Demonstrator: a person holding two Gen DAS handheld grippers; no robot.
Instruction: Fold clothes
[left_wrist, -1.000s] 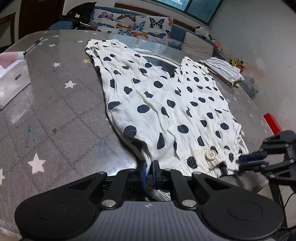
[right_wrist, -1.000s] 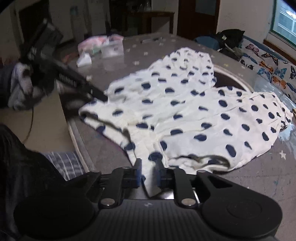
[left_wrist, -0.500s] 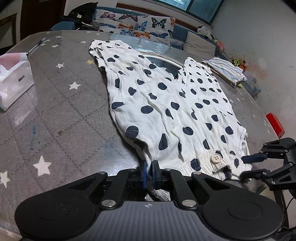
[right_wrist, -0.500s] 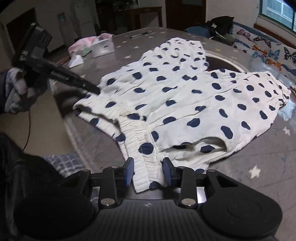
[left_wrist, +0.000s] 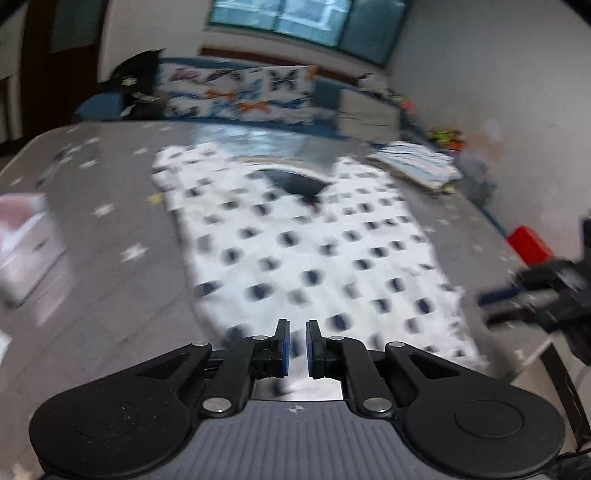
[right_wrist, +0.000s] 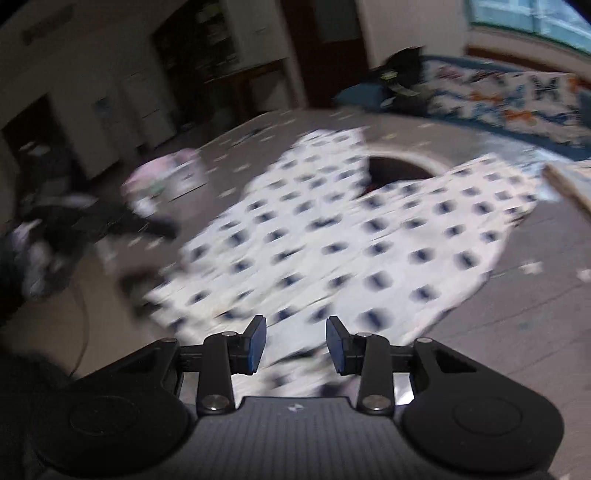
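Note:
White shorts with dark blue dots (left_wrist: 303, 251) lie spread flat on the grey star-patterned table (left_wrist: 110, 280), waistband toward me, both legs pointing away. They also show in the right wrist view (right_wrist: 351, 243). My left gripper (left_wrist: 295, 349) hovers over the waistband's left part with a narrow gap between its blue pads and nothing in it. My right gripper (right_wrist: 296, 343) is open and empty above the waistband's right corner; it also shows in the left wrist view (left_wrist: 532, 295). Both views are motion-blurred.
A white box (left_wrist: 26, 254) stands at the table's left. A folded striped garment (left_wrist: 417, 166) lies at the far right. A red object (left_wrist: 530, 245) sits past the right edge. A butterfly-print sofa (left_wrist: 240, 92) stands behind the table.
Both grippers have let go of the waistband and lifted away from it. The left jaws opened slightly, the right jaws widened. The shorts now lie flat on the table.

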